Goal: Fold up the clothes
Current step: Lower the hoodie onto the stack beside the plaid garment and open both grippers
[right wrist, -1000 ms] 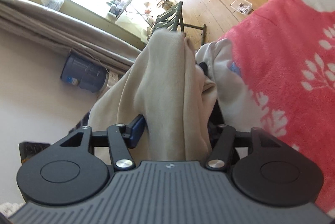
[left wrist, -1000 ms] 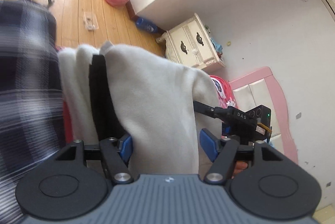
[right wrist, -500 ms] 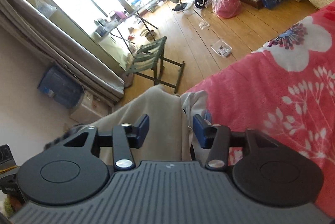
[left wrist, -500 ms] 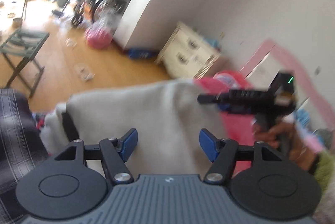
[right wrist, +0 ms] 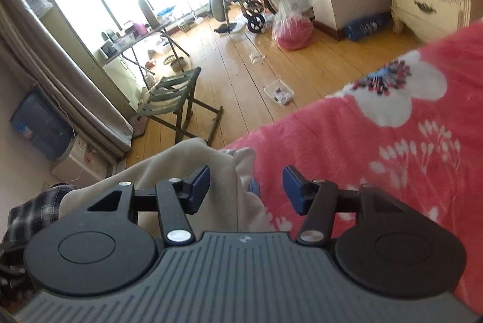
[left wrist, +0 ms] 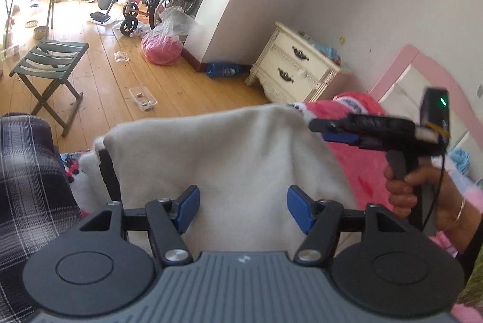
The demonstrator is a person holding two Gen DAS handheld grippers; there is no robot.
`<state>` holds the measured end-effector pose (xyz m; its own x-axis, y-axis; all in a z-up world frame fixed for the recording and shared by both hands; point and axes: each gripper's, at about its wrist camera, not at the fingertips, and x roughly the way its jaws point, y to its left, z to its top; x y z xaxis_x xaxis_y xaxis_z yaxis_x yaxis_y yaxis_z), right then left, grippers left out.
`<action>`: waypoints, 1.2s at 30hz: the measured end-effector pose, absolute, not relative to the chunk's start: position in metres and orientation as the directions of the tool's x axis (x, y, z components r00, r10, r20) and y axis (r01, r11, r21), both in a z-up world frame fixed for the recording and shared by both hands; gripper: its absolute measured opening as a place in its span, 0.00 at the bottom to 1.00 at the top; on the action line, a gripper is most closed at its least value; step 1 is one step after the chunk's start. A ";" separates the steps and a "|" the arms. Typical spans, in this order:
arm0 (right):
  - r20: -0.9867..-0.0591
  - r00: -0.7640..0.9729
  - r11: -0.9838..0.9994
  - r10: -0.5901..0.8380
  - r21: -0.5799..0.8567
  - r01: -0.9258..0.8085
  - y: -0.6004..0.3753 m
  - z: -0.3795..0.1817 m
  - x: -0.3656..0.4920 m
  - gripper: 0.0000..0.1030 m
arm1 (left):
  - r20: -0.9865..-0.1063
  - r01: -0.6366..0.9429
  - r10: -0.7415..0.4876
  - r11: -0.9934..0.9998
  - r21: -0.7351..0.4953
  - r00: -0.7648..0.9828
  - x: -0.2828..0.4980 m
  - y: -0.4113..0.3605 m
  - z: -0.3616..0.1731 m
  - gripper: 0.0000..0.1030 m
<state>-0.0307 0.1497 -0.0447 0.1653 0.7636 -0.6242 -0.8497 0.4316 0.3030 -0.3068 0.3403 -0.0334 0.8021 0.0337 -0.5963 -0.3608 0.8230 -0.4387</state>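
- The bed, under a pink blanket printed with white flowers, is filling the right half of the right wrist view; its near edge is running out of frame, and in the left wrist view most of it is lying hidden behind the garment.
- The cream garment is lying draped on the bed's edge nearest the wooden floor, with a black strip showing along its left fold; its lower part is disappearing behind the left gripper's body, so its full outline is not showing.
- In the right wrist view the same garment is appearing as a bunched beige fold at the blanket's corner, its near end cut off by the gripper body.
- A plaid cloth is sitting at the far left of the left wrist view, cropped by the frame; what it belongs to is hard to make out.
- The left gripper is hovering over the garment with its blue fingers spread wide, gripping nothing.
- The right gripper is also standing with fingers wide apart and empty; the garment fold is lying beneath the left one.
- In the left wrist view the right gripper is appearing blurred from the side, held by a hand with a bangle, so its opening is unreadable there.
- A small blue shape just beyond the garment fold in the right wrist view is too hidden to identify.
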 end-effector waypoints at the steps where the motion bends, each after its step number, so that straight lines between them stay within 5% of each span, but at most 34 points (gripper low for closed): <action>1: -0.616 0.174 0.426 0.768 0.289 -0.857 0.145 -0.040 -0.032 0.50 | -0.579 -0.354 0.036 0.822 -0.446 0.814 -0.308 0.344 -0.029 0.65; 5: -0.591 0.131 0.290 0.796 0.183 -0.939 0.122 -0.020 -0.056 0.46 | -0.595 -0.404 0.093 0.816 -0.414 0.798 -0.289 0.360 -0.031 0.65; 10: -0.682 -0.052 0.013 0.729 0.090 -0.996 0.099 -0.038 -0.109 0.45 | -0.645 -0.481 0.130 0.778 -0.405 0.753 -0.274 0.383 -0.058 0.61; 14: -0.808 0.021 0.018 0.589 -0.013 -1.000 0.107 -0.092 -0.128 0.39 | -0.635 -0.470 0.119 0.777 -0.419 0.763 -0.274 0.382 -0.060 0.61; 21: -0.811 0.141 0.089 0.568 -0.110 -0.990 0.111 -0.085 -0.137 0.39 | -0.651 -0.482 0.135 0.784 -0.391 0.747 -0.272 0.379 -0.061 0.61; 26: -0.744 0.033 0.066 0.667 0.015 -0.998 0.099 -0.036 -0.159 0.35 | -0.650 -0.487 0.143 0.783 -0.388 0.747 -0.272 0.379 -0.062 0.61; 36: -0.796 -0.068 0.099 0.602 0.158 -0.982 0.124 -0.073 -0.187 0.35 | -0.647 -0.493 0.133 0.765 -0.415 0.751 -0.273 0.385 -0.064 0.61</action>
